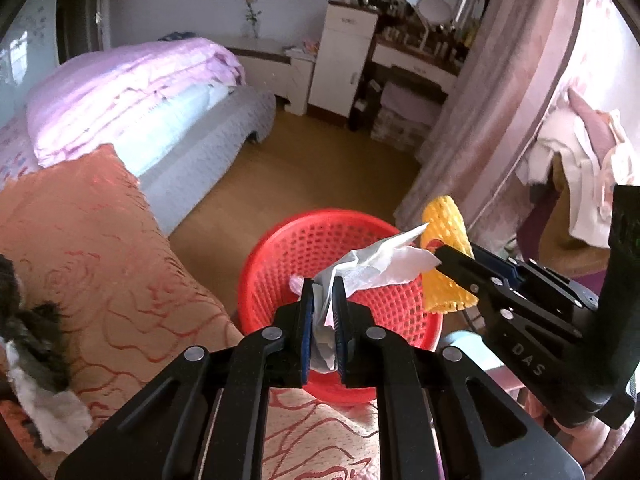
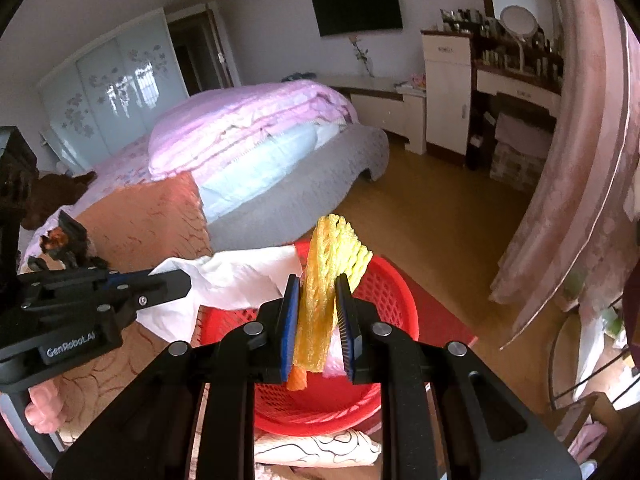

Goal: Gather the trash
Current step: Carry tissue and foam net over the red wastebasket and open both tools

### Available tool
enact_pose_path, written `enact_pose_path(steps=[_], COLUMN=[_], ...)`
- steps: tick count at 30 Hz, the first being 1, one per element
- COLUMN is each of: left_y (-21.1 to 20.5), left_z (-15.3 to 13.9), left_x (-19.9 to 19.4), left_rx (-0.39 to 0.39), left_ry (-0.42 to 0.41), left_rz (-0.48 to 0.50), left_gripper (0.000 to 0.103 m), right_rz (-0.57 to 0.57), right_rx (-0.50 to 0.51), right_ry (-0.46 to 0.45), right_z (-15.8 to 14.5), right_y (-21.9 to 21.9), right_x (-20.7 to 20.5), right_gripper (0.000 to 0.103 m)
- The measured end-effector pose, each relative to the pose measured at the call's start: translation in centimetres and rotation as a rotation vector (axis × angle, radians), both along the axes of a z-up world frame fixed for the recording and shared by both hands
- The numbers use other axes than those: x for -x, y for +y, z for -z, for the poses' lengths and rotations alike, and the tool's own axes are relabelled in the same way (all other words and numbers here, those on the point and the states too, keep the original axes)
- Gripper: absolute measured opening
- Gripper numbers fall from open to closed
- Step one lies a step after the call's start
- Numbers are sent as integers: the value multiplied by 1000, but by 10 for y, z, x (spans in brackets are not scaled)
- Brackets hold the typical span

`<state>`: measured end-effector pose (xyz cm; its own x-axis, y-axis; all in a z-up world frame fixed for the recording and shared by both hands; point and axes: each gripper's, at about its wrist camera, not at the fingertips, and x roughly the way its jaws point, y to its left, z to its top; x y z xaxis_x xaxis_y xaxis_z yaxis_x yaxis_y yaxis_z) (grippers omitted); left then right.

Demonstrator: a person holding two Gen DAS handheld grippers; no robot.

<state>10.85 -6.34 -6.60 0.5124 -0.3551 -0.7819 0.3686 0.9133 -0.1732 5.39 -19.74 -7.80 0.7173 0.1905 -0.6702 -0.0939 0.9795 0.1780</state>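
- left gripper is clamped tight on a crumpled white tissue; it's wrinkly, bunched between the blue pads and fans out up and to the right
- right gripper is pinched on a yellow foam net sleeve, the stretchy mesh kind with a diamond pattern, squashed flat in the middle and flaring open at the top
- an orange scrap pokes out right under the net, can't tell what it is
- both bits of trash hang over the red plastic basket, which has lattice walls and a solid rim, and something pale lies inside it
- the basket sits just beside a peach blanket with red swirl lines
- farther back there's wood floor, then the bed with a pink quilt, and a black TV on the far wall
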Motion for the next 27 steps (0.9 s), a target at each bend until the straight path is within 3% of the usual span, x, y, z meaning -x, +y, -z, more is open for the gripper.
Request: enact_pose_path(steps=[2,4,7,10,12,15,27], left_y=[0,0,1,5,9,13,31], left_z=[5,9,10,9,7,6,-12], left_x=[0,1,2,2,2,3,18], left_rx=[-7,-13,-16,-10,-12,-13,-4], left_ry=[6,10,7,1,-3,-11,-76], left_rz=[9,11,-5,-19,-25,-38,-94], left_gripper=[16,29,47,54,56,58,62], right_rz=[4,6,13,20,28,35,41], right_rx=[0,1,0,-3,-8,-9,-10], right_ry=[13,25,34,38,33,28,7], right_z=[5,10,13,14,14,13,9], right_y=[-1,-1,1,-1,-2,-4,-2], right_x=[-1,-3,-4,-4,-4,-3,2], right_gripper=[20,20,28,38,46,50,51])
